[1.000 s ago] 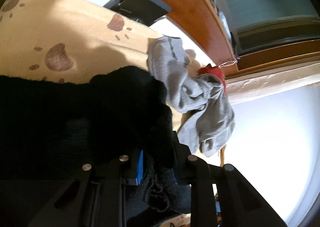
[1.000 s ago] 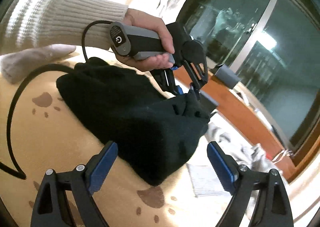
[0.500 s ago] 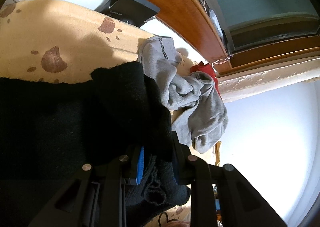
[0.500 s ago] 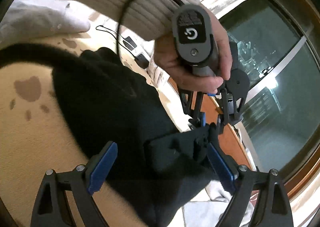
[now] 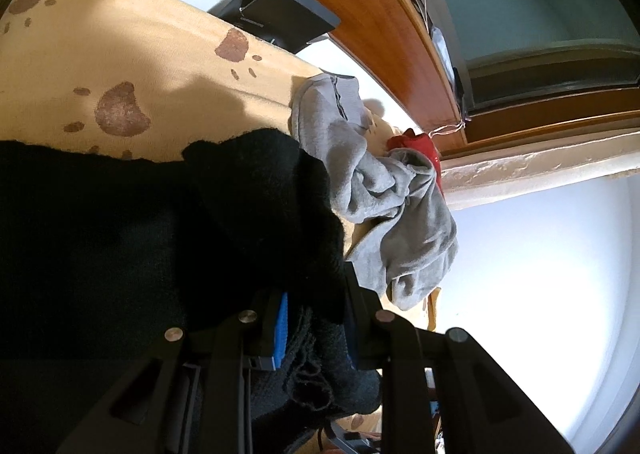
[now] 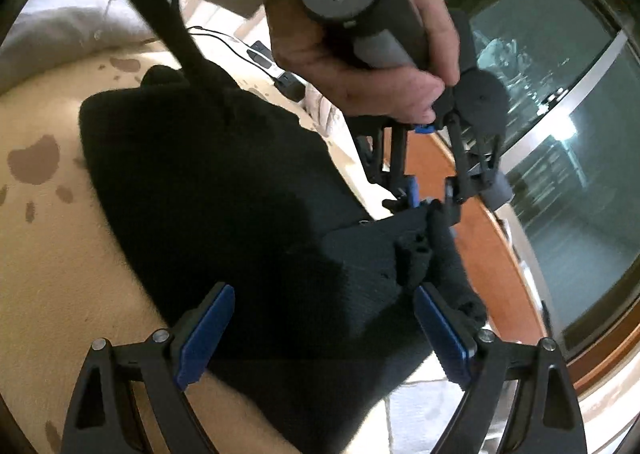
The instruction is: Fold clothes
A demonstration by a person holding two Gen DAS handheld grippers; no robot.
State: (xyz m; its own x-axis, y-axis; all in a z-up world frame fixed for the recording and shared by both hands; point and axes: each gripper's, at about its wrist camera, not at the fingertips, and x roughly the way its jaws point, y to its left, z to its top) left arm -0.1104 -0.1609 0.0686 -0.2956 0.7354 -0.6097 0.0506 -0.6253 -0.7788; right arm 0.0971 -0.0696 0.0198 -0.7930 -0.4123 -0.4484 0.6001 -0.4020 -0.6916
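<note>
Bare cream blanket [image 6: 48, 262] left of black garment [image 6: 224, 190]; grey clothes [image 5: 384, 206] beyond.

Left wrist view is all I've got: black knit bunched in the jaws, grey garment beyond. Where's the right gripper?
Observer: The right gripper hovers over the black garment, jaws wide, nothing pinched.
Operator: What's holding the left one?
Observer: A hand in a ribbed cream sleeve, above the left gripper.
Operator: How much cloth is off the bed?
Observer: Only the pinched corner is raised; the rest lies on the paw-print cover.
</note>
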